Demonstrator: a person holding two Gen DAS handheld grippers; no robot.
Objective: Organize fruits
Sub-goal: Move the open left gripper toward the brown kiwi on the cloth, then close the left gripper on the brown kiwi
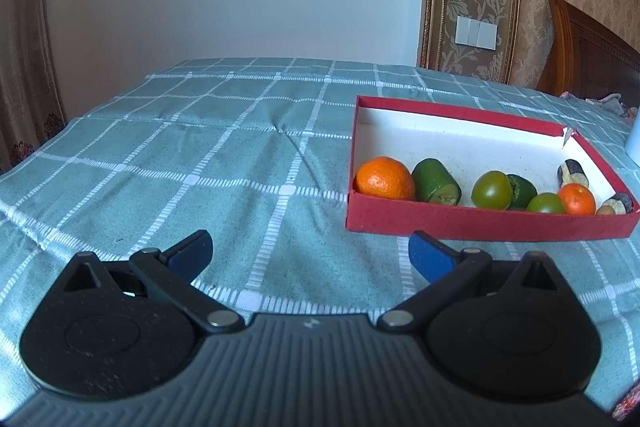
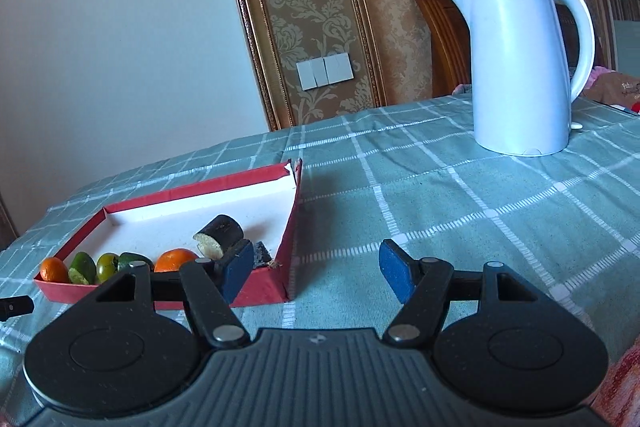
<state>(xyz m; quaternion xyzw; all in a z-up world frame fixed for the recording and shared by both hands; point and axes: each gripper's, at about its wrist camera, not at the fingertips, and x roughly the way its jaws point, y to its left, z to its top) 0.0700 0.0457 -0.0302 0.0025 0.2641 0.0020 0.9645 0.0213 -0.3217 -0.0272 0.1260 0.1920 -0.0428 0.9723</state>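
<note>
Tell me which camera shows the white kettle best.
The right wrist view. There the white kettle stands whole on the checked tablecloth, upright, with spout, handle and lid rim visible, well apart from the red box. The left wrist view catches only a pale sliver of it at the right edge.

I see my left gripper (image 1: 310, 254) and right gripper (image 2: 310, 269): black arms, round black discs, shiny silver screws, blue pads (image 2: 234, 269) and a grey ribbed base along the bottom.
</note>
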